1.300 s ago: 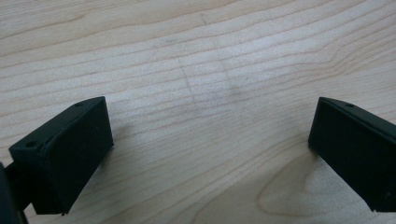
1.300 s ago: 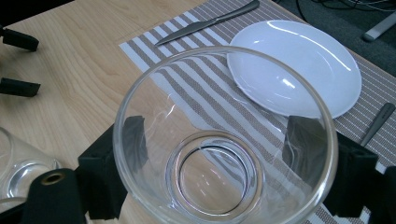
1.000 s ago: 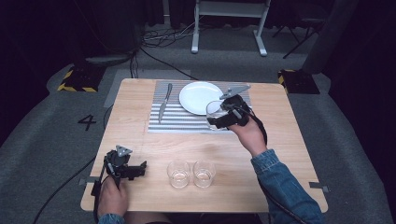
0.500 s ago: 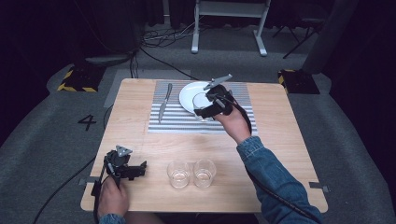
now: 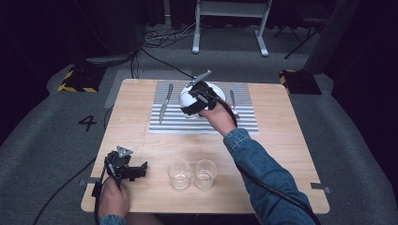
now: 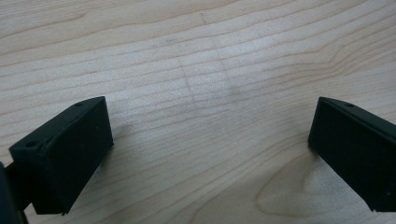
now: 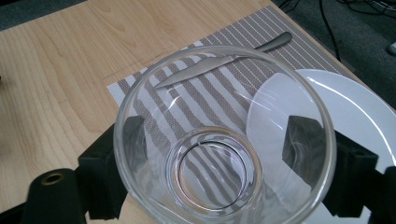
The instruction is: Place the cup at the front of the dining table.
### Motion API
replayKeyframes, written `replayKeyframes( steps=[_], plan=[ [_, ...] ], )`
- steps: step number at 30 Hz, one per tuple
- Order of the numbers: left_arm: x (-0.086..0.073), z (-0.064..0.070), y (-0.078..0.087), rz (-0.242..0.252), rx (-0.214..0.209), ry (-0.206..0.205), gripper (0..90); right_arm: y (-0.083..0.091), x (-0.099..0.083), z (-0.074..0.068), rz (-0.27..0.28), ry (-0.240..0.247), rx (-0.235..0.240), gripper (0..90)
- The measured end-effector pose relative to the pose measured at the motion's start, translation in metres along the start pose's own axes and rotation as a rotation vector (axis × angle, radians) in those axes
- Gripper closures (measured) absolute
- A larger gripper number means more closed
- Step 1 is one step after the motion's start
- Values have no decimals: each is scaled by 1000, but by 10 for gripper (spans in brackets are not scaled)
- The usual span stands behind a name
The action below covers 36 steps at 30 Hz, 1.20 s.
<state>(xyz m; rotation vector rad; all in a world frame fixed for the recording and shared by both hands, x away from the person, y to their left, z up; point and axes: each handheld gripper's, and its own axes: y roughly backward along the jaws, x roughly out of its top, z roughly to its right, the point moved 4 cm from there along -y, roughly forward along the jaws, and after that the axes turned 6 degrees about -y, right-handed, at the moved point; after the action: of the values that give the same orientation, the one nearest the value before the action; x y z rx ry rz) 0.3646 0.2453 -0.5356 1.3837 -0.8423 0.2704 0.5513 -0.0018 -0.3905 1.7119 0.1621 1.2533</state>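
High view: my right claw (image 5: 193,104) hangs over the round white plate (image 5: 213,90) at the far middle of the light wooden desk (image 5: 281,154), my denim sleeve (image 5: 263,173) reaching out to it.
Right claw: clamped on a clear drinking glass (image 7: 224,135); in the right gripper view its two black jaws press the glass wall from either side, and I look straight down the mouth to the round base.
Held glass: above the near left edge of the plate (image 7: 355,112) and the grey-and-white striped placemat (image 7: 205,93); whether it touches either I cannot tell.
Placemat: in the high view it lies across the far half of the desk (image 5: 206,124), with the plate on it.
Cutlery: a silver table knife (image 5: 164,104) lies on the placemat's left part, well apart from the plate; a silver fork (image 5: 232,102) lies just right of the plate. The knife also shows through the glass rim (image 7: 224,63).
Left claw: near the desk's front left corner (image 5: 126,168), jaws spread wide with nothing between them; the left gripper view has bare wood grain (image 6: 201,121) close below my jaws.
Other glasses: two clear tumblers (image 5: 192,173) stand side by side near the front edge, to the right of my left claw.
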Motion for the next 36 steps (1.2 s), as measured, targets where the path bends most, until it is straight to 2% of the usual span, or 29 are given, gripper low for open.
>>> replayKeyframes(
  steps=[4,7,8,9,12,15,20,26,28,36],
  plan=[
    [0,0,0,0,0,2,0,-20,11,-2,-4,-22,23,193],
    [0,0,0,2,0,2,0,-27,14,-3,-6,-13,13,193],
    [0,0,0,2,0,3,0,-36,17,-4,-1,-9,11,193],
    [0,0,0,2,0,3,0,-36,17,-4,-1,-9,11,193],
    [0,0,0,1,0,3,0,-53,20,-3,-2,-22,25,192],
    [0,0,0,1,-1,3,0,-61,20,-2,-11,-23,22,192],
    [0,1,0,2,-1,3,0,-81,18,-1,-47,-33,13,193],
    [0,1,0,2,-1,3,0,-92,13,0,-68,-57,16,192],
    [0,1,0,2,-1,4,0,-95,10,0,-77,-45,14,192],
    [0,1,0,1,0,1,0,-103,4,-2,-95,-46,31,192]
  ],
)
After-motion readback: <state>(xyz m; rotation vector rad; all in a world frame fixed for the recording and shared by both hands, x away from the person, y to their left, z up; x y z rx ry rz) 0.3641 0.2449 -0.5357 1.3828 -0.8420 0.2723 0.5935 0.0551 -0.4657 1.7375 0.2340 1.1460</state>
